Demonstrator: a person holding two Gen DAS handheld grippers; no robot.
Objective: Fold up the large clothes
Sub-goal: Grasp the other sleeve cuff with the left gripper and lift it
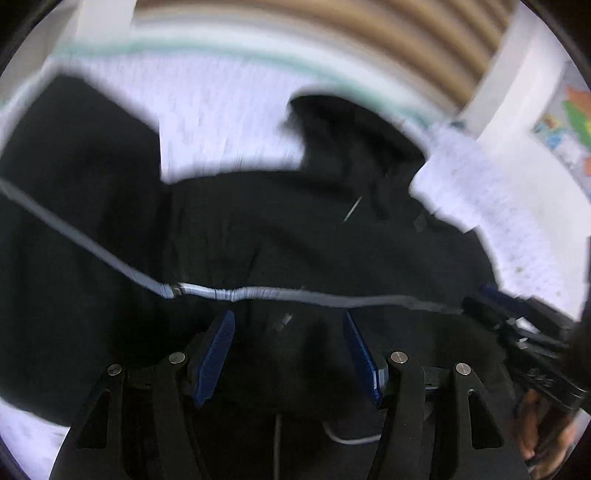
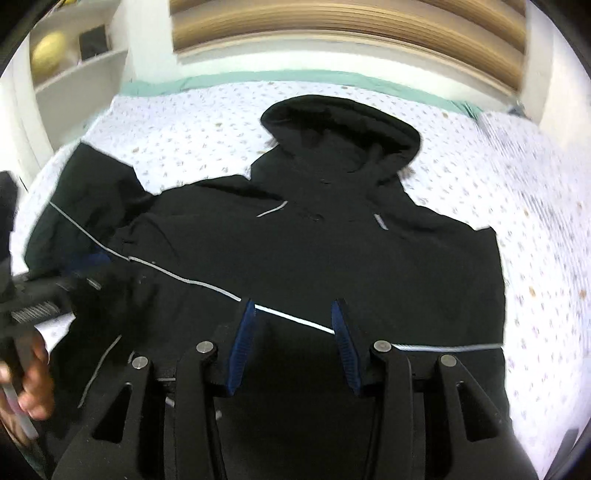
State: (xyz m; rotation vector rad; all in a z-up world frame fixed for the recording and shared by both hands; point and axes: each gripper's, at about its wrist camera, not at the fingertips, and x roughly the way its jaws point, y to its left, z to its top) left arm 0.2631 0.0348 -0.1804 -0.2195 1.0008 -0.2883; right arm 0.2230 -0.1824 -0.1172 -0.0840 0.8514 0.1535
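Observation:
A black hooded jacket [image 2: 314,251] with thin grey reflective piping lies spread on a white patterned bed sheet [image 2: 192,140], hood toward the far side. One sleeve [image 2: 85,199] lies out to the left. The jacket also fills the blurred left wrist view [image 1: 258,236]. My right gripper [image 2: 293,314] is open, blue pads apart, just above the jacket's lower body near a grey stripe. My left gripper [image 1: 288,317] is open above the jacket near its grey stripe [image 1: 258,293]. The left gripper shows at the left edge of the right wrist view [image 2: 85,266]; the right one at the right edge of the left wrist view [image 1: 491,299].
The bed has a green edge [image 2: 221,79] at the far side against a wooden slatted headboard [image 2: 351,33]. White shelves [image 2: 74,70] stand at the far left. Bare sheet lies to the right of the jacket [image 2: 535,240].

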